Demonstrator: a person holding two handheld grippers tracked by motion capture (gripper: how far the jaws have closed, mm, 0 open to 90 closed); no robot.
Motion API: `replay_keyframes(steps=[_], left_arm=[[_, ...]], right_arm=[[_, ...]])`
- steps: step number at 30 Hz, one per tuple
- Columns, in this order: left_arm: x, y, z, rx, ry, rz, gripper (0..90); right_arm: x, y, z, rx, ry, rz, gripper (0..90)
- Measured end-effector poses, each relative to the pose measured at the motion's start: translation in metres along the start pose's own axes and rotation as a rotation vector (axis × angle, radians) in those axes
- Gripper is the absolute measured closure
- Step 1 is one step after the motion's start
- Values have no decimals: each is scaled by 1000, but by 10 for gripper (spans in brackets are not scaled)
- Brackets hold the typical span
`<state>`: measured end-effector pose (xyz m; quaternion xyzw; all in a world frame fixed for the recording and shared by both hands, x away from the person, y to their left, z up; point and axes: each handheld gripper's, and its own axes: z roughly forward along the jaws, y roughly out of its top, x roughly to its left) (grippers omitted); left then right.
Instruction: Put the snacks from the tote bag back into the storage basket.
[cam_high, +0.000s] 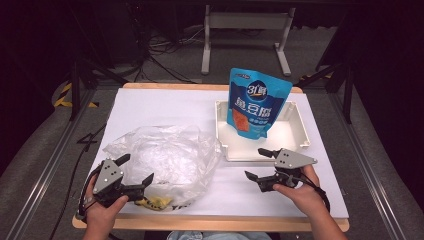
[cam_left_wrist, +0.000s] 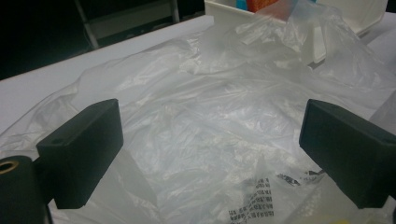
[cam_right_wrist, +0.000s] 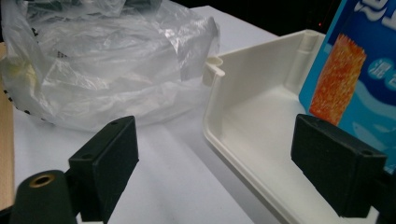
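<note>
A crumpled clear plastic bag (cam_high: 165, 157) lies on the left half of the white table, with yellow and black print on its near edge. My left gripper (cam_high: 136, 168) stands open at the bag's near left side, its jaws spread over the film (cam_left_wrist: 210, 93). A blue snack pouch (cam_high: 257, 102) stands upright in a white tray (cam_high: 295, 135) at the right. My right gripper (cam_high: 255, 163) is open just in front of the tray's near left corner, touching nothing. In the right gripper view the tray wall (cam_right_wrist: 210, 121) lies between the jaws, and the pouch (cam_right_wrist: 355, 70) stands behind the right jaw.
The white table cover (cam_high: 150, 100) has a wooden border (cam_high: 210, 222) at the near edge. Bare white surface lies between the bag and the right gripper. Behind the table, cables and a metal frame (cam_high: 245, 30) stand on the dark floor.
</note>
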<state>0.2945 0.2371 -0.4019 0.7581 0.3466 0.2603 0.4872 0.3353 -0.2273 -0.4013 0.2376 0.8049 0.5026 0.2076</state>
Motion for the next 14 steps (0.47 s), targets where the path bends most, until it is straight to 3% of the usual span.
replay_keyframes(steps=[6, 14], left_arm=[[2, -2, 2, 12, -7, -6, 69], [1, -1, 2, 1, -16, -1, 67]], right_arm=[[-5, -16, 12, 40, -12, 20, 161], [-5, -17, 11, 37, -17, 12, 161]])
